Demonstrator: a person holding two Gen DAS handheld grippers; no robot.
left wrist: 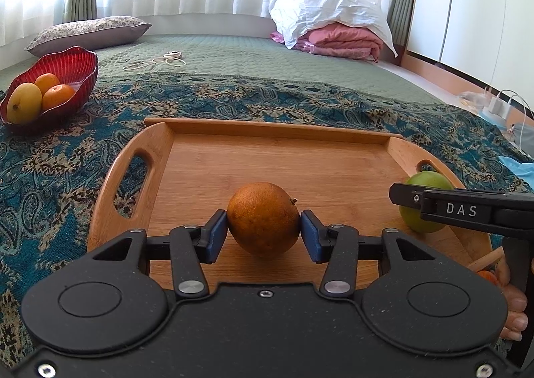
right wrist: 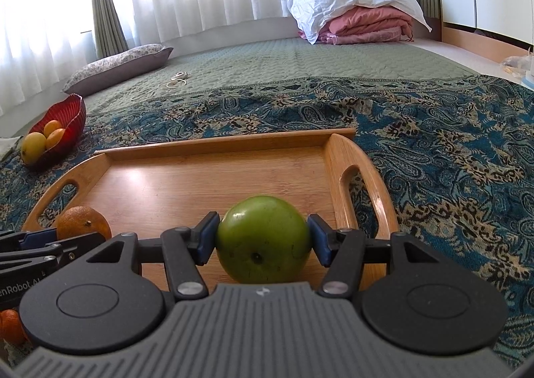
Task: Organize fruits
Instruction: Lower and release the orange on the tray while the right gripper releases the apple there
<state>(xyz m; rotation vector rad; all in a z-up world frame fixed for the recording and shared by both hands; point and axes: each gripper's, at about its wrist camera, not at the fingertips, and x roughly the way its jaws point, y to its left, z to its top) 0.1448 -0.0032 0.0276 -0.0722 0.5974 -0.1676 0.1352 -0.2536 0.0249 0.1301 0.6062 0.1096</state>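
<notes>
My left gripper (left wrist: 263,227) is shut on an orange (left wrist: 263,219) over the near part of a wooden tray (left wrist: 280,131). My right gripper (right wrist: 263,237) is shut on a green apple (right wrist: 263,239) over the tray's right side (right wrist: 337,161). The apple also shows in the left wrist view (left wrist: 422,207), with the right gripper across it. The orange shows at the left of the right wrist view (right wrist: 81,222). A red bowl (left wrist: 78,59) at the far left holds a yellow mango (left wrist: 23,102) and two oranges (left wrist: 56,96).
The tray lies on a blue patterned cloth (left wrist: 60,157) over a green bedspread. A pillow (left wrist: 86,30), cords (left wrist: 160,60) and folded pink bedding (left wrist: 343,39) lie farther back. Another small orange fruit (right wrist: 11,326) sits at the near left. Chargers and cables (left wrist: 497,104) are at the right.
</notes>
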